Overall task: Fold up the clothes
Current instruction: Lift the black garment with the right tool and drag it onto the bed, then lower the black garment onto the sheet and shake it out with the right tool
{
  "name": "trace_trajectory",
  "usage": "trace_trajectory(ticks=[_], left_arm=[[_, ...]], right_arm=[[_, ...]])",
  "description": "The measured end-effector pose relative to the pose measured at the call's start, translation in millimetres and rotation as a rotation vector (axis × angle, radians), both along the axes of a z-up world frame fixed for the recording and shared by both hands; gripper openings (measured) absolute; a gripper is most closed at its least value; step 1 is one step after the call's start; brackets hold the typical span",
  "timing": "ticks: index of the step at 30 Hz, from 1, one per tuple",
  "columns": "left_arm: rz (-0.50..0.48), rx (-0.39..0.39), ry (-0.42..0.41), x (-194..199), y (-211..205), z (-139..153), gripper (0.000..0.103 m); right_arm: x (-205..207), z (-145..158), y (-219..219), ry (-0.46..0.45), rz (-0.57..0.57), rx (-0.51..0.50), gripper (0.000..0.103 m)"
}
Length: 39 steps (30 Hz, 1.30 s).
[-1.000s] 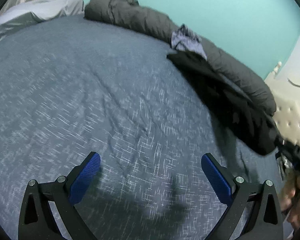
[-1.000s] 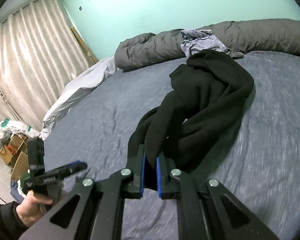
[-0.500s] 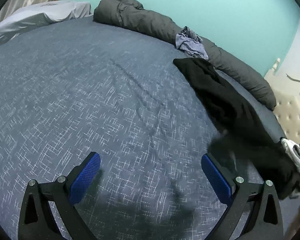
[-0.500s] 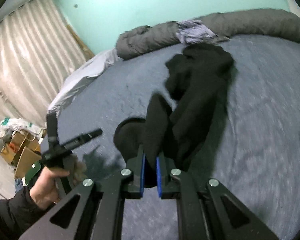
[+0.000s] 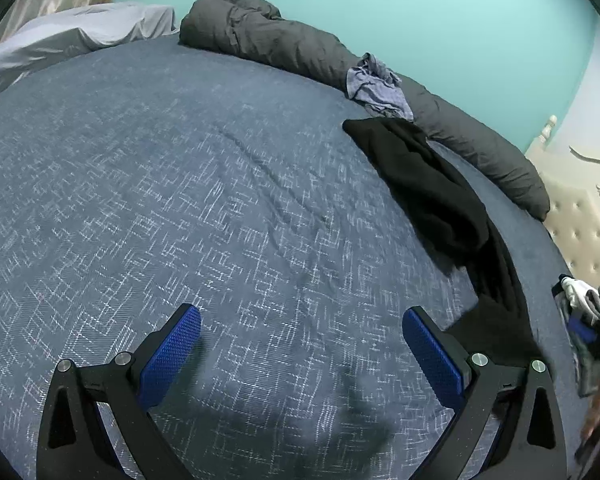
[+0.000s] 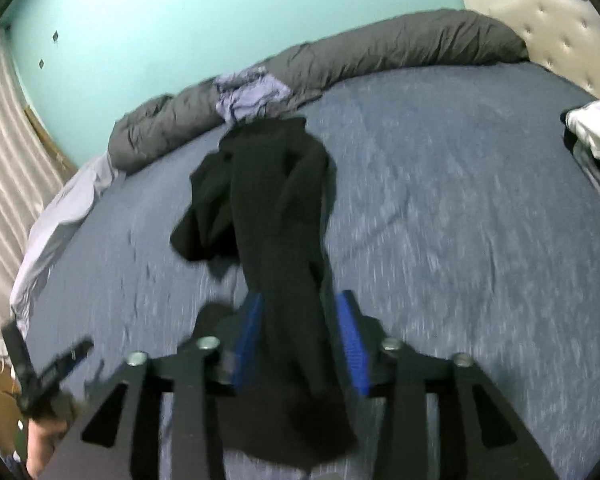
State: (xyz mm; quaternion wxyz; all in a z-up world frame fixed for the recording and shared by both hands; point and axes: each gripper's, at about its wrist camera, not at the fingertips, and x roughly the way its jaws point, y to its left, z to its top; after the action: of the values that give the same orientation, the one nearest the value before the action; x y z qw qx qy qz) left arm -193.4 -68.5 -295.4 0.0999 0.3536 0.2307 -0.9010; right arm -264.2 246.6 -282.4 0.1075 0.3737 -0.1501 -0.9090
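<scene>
My right gripper [image 6: 298, 344] has its blue ribbed fingers [image 6: 352, 344] parted, and the black garment [image 6: 276, 208], a soft, matte, fleece-like cloth, runs between them in a long rumpled band. Whether the pads still pinch it I cannot tell. The cloth stretches away over the bed [image 6: 460, 220], whose blue cover is woven with fine pale crosshatch flecks, and its far end lies just beside a crumpled lilac cloth [image 6: 248, 94]. That cloth sits on a puffy, wrinkled grey duvet roll [image 6: 380, 54] along the teal wall. My left gripper [image 5: 302, 346] hangs above bare cover, its textured blue fingers [image 5: 172, 350] spread wide and holding nothing. The garment [image 5: 428, 184] lies off to its right.
</scene>
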Motion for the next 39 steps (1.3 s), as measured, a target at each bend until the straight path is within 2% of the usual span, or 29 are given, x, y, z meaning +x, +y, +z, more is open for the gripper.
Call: trace_trajectory(ticks=[1,3,5,9,13,17,18,19,20,21,23,27,31,33,37,39], left_arm=[[0.001,0.003,-0.002,-1.0,-0.6,-0.3,0.103],[0.007,0.002,0.001,-3.3,-1.6,0.2,0.103],[0.007,0.002,0.002,-6.1,-1.0,0.2,0.103],[-0.001,-0.01,-0.009,-10.7,1.6,-2.6,0.103],[0.004,-0.014,-0.013,-12.7,-1.8,-3.8,0.103],[0.005,-0.019,-0.015,-13.1,-4.9,-4.1,0.103],[0.005,-0.019,-0.015,-13.0,-5.2,-4.1,0.103],[0.005,-0.019,-0.016,-13.0,-5.4,-4.2,0.103],[0.005,-0.019,-0.016,-13.0,-5.7,-4.2,0.103],[0.005,-0.019,-0.017,-13.0,-6.0,-4.3,0.103],[0.005,-0.019,-0.018,-12.9,-6.5,-4.4,0.103],[0.001,-0.02,-0.015,-12.0,-4.5,-2.9,0.103],[0.0,-0.025,-0.012,-12.6,-3.1,-0.9,0.103],[0.001,-0.026,-0.01,-12.1,-2.0,-0.2,0.103],[0.004,-0.022,-0.007,-10.7,-0.3,0.3,0.103],[0.003,-0.022,-0.008,-11.7,1.5,0.4,0.103]], right_arm=[[-11.1,1.1,-4.5,-0.007,0.014,-0.016,0.066],[-38.8,-0.2,-20.5,-0.052,0.072,-0.031,0.067],[-63.9,-2.1,-41.9,-0.081,0.123,0.009,0.071],[-106.2,-9.8,-89.3,-0.103,0.205,0.05,0.072],[-130.8,-19.6,-124.3,-0.11,0.223,0.06,0.075],[-146.7,-42.5,-143.4,-0.156,0.231,0.152,0.074],[-147.7,-47.2,-145.2,-0.163,0.238,0.16,0.071],[-146.8,-50.2,-146.0,-0.164,0.249,0.164,0.06],[-145.2,-52.3,-146.3,-0.163,0.262,0.168,0.04],[-142.3,-55.2,-147.2,-0.16,0.291,0.172,0.027],[-134.9,-55.3,-146.6,-0.143,0.314,0.19,0.015],[-105.4,-44.9,-129.5,-0.114,0.331,0.125,0.01],[-67.3,-44.7,-110.1,-0.122,0.37,0.116,0.008],[-44.0,-45.2,-97.3,-0.136,0.397,0.115,0.004],[5.2,-47.6,-79.1,-0.203,0.493,0.196,0.0],[15.4,-45.1,-61.9,-0.224,0.469,0.221,0.0]])
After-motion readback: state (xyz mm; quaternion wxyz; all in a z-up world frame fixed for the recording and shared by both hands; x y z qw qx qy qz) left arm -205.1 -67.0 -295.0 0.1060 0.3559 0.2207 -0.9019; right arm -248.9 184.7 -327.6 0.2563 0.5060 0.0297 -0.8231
